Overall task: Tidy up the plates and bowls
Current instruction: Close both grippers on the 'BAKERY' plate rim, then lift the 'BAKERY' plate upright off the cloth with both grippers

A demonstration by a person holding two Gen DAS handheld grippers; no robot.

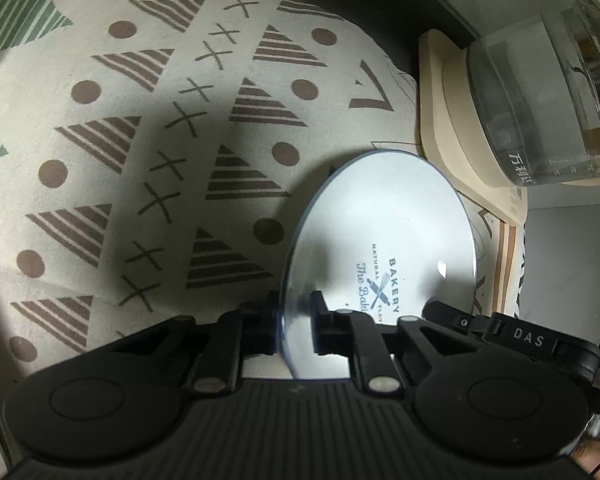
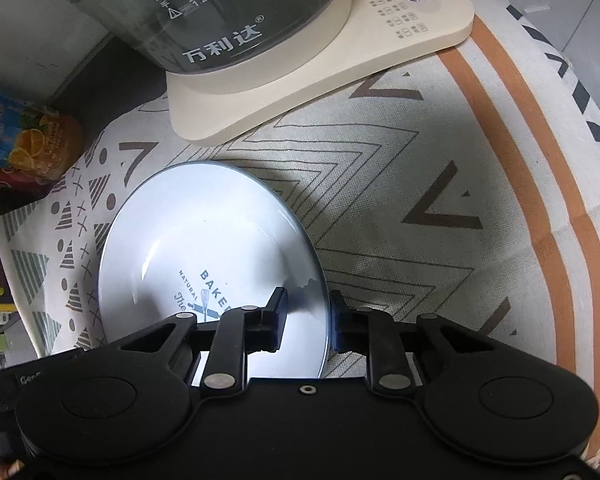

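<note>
A pale blue-white plate (image 1: 380, 216) with a "Bakery" print lies on the patterned tablecloth (image 1: 140, 140). My left gripper (image 1: 294, 322) is shut on the plate's left rim, one finger outside the edge and one on the inner face. In the right wrist view the same plate (image 2: 204, 220) fills the lower left. My right gripper (image 2: 308, 316) is shut on its right rim, again with a finger on each side. Both grippers point steeply down. No bowl is in view.
A glass kettle (image 2: 204, 12) on a cream heating base (image 2: 340, 64) stands just beyond the plate, also as the kettle (image 1: 540, 112) at the right. An orange drink pack (image 2: 28, 136) lies left of it. The tablecloth (image 2: 420, 184) spreads to the right.
</note>
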